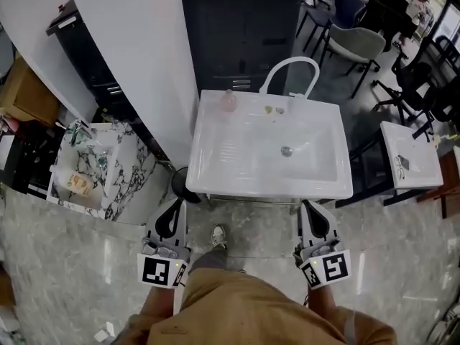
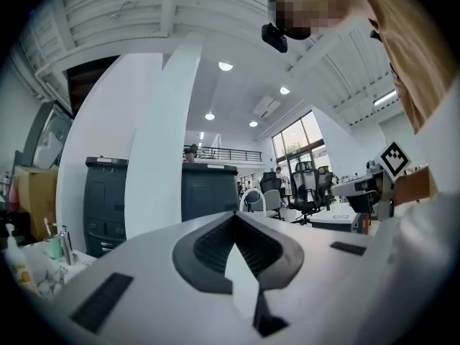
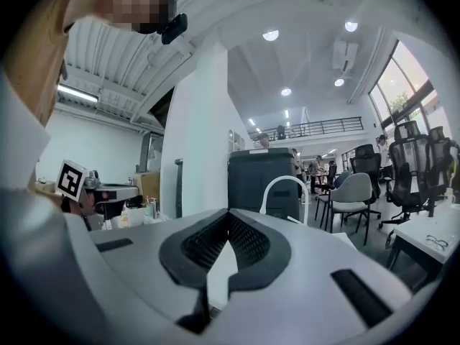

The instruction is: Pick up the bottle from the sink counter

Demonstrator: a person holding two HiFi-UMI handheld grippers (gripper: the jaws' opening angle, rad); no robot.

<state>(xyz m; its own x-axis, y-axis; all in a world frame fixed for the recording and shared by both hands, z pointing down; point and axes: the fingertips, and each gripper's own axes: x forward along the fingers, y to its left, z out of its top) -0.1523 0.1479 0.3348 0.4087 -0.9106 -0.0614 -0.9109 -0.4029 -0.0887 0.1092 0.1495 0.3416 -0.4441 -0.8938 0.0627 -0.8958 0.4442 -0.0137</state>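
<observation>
The white rectangular sink tabletop (image 1: 207, 165) stands before a dark grey cabinet (image 1: 241, 34), with a white arched faucet (image 1: 290, 74) at its back rim. The left gripper (image 1: 172, 220) and right gripper (image 1: 316, 220) hang near its front edge, each with jaws pressed together on nothing. The small pale pink bottle (image 1: 228, 100) stands upright on the back-left rim, well apart from both.

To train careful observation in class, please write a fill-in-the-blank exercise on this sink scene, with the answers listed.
1. In the head view, the bottle stands on the sink counter to the ____ of the faucet.
2. The arched faucet is ____ in colour.
3. The fingers of the left gripper and the right gripper are ____, with nothing between them.

Missing words: left; white; shut
</observation>
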